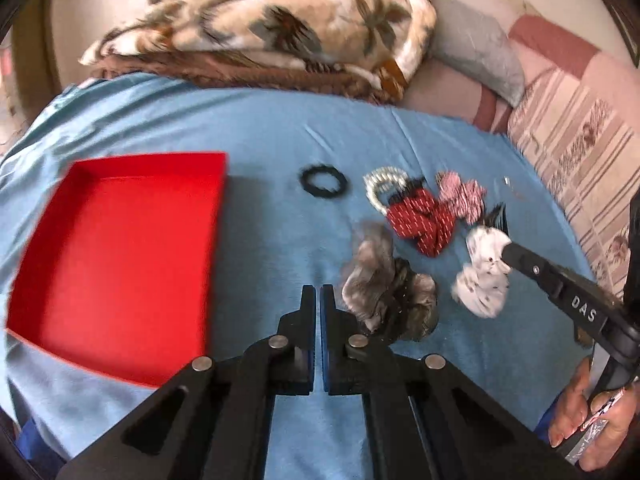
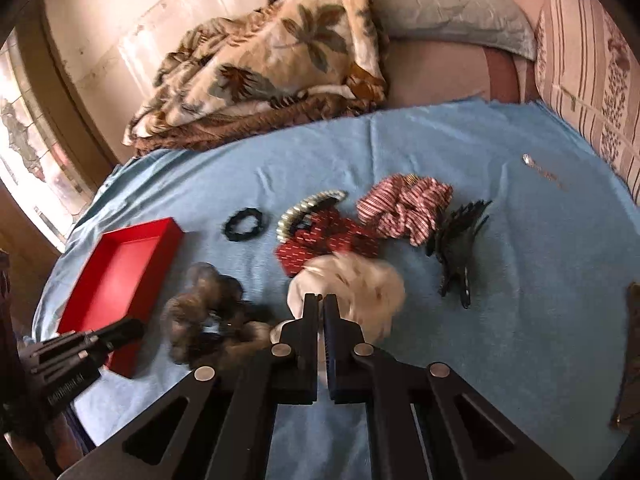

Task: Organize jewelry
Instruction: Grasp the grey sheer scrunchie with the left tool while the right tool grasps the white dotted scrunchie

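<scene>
left gripper (image 1: 318,294) clenched empty beside crinkled grey scrunchie (image 1: 384,284), right gripper (image 2: 320,304) pinching soft white scrunchie (image 2: 360,280), shallow red tray (image 1: 120,248)

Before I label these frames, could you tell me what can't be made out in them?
- Small silver item, both views: too small to identify.
- White scrunchie, right wrist view: motion-blurred; right tongs hide its near edge.
- Grey scrunchie, left wrist view: blurred.
- Red box: near corner hidden by left tongs.

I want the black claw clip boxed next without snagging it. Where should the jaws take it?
Grip the black claw clip across its narrow handle end, nearest the right wrist camera, coming from above on that near side. Its teeth fan out toward the striped scrunchie, so the far end looks likelier to snag.
</scene>
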Demonstrator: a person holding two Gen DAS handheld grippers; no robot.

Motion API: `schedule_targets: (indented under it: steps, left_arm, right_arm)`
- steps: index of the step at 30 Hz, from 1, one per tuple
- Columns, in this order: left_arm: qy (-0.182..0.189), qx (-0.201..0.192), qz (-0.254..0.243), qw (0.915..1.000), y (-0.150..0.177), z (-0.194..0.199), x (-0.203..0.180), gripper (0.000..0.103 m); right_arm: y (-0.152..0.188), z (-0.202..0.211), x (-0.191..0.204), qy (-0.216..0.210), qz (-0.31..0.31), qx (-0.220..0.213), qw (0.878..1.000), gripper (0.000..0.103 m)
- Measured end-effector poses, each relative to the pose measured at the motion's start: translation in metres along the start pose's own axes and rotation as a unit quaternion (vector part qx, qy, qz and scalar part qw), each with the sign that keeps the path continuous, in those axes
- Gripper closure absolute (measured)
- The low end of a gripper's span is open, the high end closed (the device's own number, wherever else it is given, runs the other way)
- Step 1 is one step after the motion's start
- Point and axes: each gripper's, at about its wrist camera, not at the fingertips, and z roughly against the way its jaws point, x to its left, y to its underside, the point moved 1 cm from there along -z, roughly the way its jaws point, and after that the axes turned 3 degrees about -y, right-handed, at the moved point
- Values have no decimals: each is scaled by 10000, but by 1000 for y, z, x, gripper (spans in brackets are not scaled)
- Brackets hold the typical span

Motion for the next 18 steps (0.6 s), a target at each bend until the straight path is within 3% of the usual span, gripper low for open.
schedule_targets:
  steps: [4,7,8,10,16,17,18]
  left_arm:
    - [-128,-254,271,9992,-4,26,27,101]
    - [-90,-152,252,9995,-5,23,31,97]
    - [-69,-86,221,9997,-4,18,29,89]
    - [-17,-45,126,9999,-1,8,20,39]
    - [120,112,-367,9992,-2,-37,-19,37]
    - [131,198,-375,9990,-3,-46,-23,37]
    - [146,286,-363,9988,-3,-55,-25,37]
  right_arm:
    - [-2,11,25,-132,291,-90,9994,100]
    - [0,12,38,-161,465,-90,9987,100]
    - [2,12,39,-141,506,-66,9986,100]
    - [7,9,40,-72,561,8,9984,100]
    - [21,5,19,185,453,222,9986,97]
    - [23,1,13,216,383,280,9986,89]
    - [24,-2,8,199,326,315,9988,75]
